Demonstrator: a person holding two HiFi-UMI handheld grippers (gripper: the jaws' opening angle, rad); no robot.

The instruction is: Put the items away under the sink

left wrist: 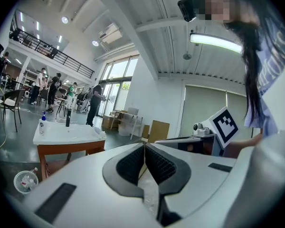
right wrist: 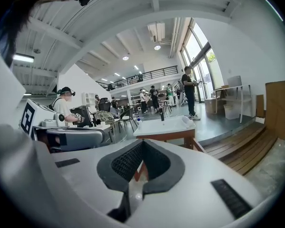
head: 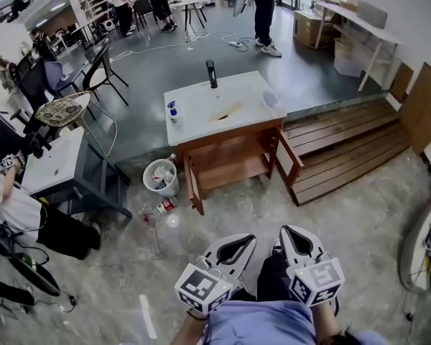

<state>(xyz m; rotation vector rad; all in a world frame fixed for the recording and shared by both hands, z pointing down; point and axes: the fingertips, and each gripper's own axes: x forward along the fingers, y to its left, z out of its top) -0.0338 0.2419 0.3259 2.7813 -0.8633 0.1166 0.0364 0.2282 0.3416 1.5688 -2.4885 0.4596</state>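
The cupboard (head: pixel 228 167) under the sink shows only its lower shelf. Its upper part is hidden beneath the white sink top (head: pixel 201 103). A pale thing (head: pixel 271 98) at the top's right end is too small to identify, as are the contents of the white basket (head: pixel 146 172) on the floor to the left. The label on the small bottle (head: pixel 163 207) near it cannot be read. A wheel (head: pixel 425 254) is cut off at the right edge. The hands holding the left claw (head: pixel 248 238) and right claw (head: pixel 284 229) are hidden under the marker cubes (head: pixel 201 287).
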